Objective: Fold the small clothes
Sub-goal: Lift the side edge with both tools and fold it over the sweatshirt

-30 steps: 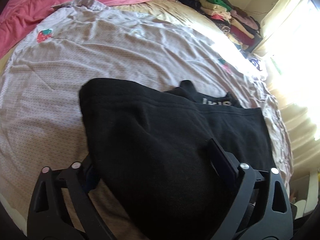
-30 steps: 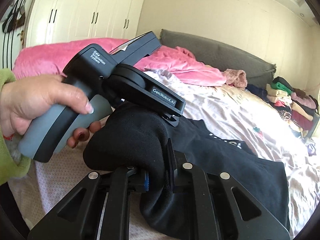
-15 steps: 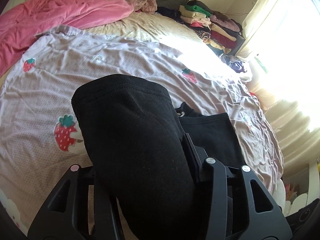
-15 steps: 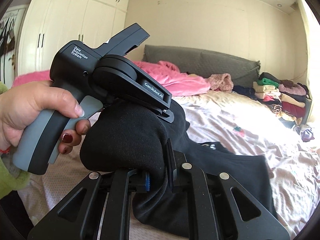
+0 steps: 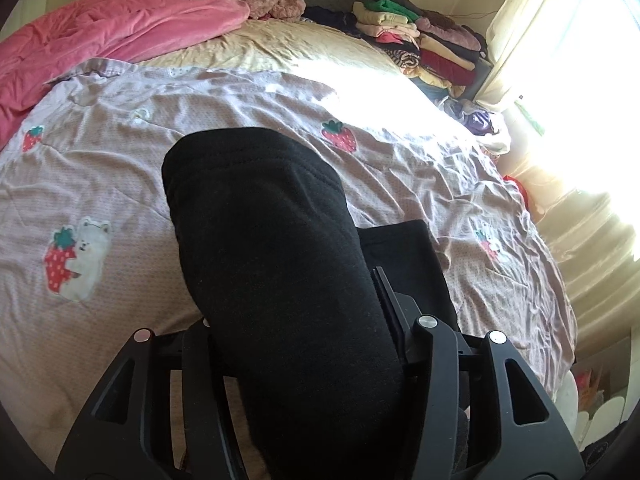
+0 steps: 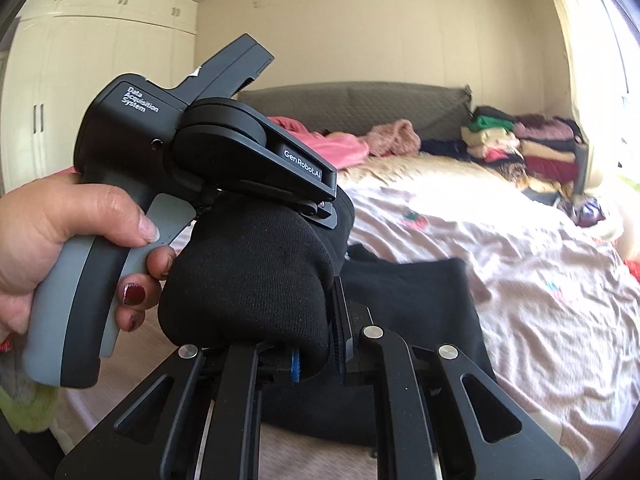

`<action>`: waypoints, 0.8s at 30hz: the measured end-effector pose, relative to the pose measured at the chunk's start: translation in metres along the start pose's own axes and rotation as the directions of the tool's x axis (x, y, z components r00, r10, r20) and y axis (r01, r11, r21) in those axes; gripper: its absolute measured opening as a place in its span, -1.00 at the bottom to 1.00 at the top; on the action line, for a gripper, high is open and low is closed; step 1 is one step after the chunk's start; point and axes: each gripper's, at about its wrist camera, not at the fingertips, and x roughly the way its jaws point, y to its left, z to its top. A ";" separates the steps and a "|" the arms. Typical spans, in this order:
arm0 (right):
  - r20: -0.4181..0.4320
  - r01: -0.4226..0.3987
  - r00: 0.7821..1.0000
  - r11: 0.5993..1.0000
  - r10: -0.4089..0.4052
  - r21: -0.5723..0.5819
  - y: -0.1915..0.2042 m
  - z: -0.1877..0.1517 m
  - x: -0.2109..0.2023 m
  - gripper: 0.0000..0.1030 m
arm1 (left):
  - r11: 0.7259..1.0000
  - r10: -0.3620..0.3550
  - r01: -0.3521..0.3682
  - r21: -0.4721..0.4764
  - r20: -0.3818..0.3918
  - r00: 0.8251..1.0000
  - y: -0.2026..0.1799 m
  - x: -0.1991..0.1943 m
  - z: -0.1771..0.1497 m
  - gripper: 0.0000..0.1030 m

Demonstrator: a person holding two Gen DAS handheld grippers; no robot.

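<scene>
A small black garment (image 5: 276, 264) is lifted off the bed, draped over and between my fingers; its lower part (image 6: 416, 304) still lies on the lilac strawberry-print sheet (image 5: 120, 184). My left gripper (image 5: 298, 316) is shut on one edge of it. My right gripper (image 6: 320, 344) is shut on the neighbouring edge (image 6: 256, 280). The left gripper's body (image 6: 208, 148), held in a hand, sits just left of and above my right gripper, nearly touching. The left fingertips are hidden by cloth.
A pink blanket (image 5: 100, 36) lies bunched at the far left of the bed. A stack of folded clothes (image 5: 424, 44) stands at the far right by the bright curtained window (image 5: 568, 92). A grey headboard (image 6: 360, 104) and white wardrobes (image 6: 80, 80) lie behind.
Both grippers have lifted the black garment higher and carried it forward over the bed. More of the garment hangs folded over itself, and less of it lies spread on the sheet.
</scene>
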 end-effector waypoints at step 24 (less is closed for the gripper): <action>-0.160 -0.018 0.983 0.910 0.092 0.414 -0.076 -0.052 0.010 -0.65 | 0.997 -0.070 0.069 0.028 0.016 0.997 0.018 -0.006 -0.037 0.55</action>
